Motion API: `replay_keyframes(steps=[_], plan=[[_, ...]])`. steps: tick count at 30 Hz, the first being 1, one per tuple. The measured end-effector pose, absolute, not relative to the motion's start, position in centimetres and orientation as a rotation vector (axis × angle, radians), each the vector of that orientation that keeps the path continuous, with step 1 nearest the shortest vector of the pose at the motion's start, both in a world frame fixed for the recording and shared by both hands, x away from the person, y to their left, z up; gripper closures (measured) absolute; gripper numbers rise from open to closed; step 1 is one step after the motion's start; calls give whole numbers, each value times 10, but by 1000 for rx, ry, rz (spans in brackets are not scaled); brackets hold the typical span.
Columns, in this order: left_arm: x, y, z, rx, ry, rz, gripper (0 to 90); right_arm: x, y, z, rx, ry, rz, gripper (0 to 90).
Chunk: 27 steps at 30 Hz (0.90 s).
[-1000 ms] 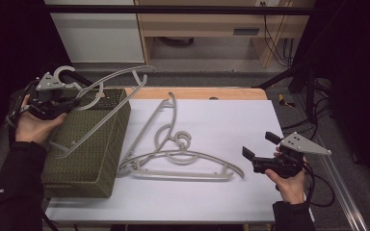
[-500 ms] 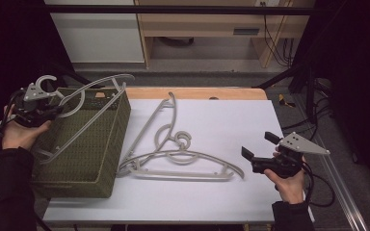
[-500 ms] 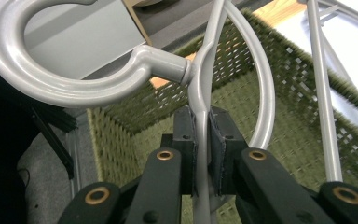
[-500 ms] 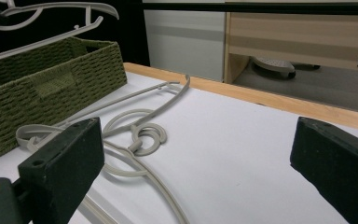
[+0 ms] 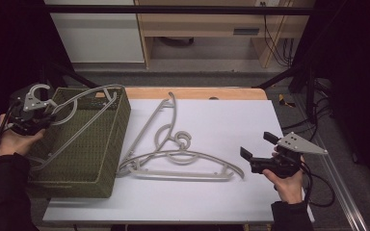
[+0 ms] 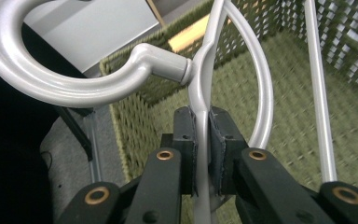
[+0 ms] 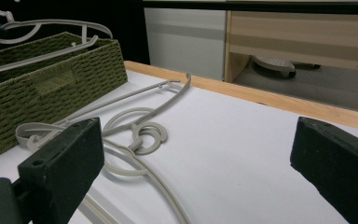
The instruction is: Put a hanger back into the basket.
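My left gripper (image 5: 34, 117) is shut on the neck of a grey plastic hanger (image 5: 84, 94), just below its hook. In the left gripper view the pads (image 6: 188, 135) pinch that thin neck, and the hook (image 6: 51, 84) curls up to the left. The hanger's arms slant down into an olive woven basket (image 5: 113, 154) on the left of the table. Two more grey hangers lie on the white tabletop, one flat (image 5: 183, 166) and one (image 5: 156, 118) crossing it with its hook. At the right, my right gripper (image 5: 257, 144) is held open above the table with nothing between its jaws.
In the right gripper view the loose hangers (image 7: 140, 135) lie ahead on the white top, with the basket (image 7: 51, 84) at the far left. A wooden strip (image 5: 197, 93) edges the table's far side. A metal rail (image 5: 339, 192) runs along the right.
The left gripper has moved left and down with the hanger, so its arms now sit lower inside the basket. The right gripper has stayed in place.
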State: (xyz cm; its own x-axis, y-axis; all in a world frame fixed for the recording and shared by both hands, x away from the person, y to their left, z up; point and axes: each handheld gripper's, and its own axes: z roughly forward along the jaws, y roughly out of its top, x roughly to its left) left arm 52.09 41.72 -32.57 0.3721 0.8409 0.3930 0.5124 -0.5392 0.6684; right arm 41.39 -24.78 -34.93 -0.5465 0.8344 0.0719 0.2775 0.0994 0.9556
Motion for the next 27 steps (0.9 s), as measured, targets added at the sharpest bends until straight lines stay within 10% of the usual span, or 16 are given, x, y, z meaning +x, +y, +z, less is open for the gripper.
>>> replay_keyframes(steps=[19,27], plan=[[528,410,-369,2270,1229,1020,797,414,-247,-350,1083,1882,1461,30],[516,413,-351,2089,1330,889,511,414,-245,-351,1081,1887,1460,30]])
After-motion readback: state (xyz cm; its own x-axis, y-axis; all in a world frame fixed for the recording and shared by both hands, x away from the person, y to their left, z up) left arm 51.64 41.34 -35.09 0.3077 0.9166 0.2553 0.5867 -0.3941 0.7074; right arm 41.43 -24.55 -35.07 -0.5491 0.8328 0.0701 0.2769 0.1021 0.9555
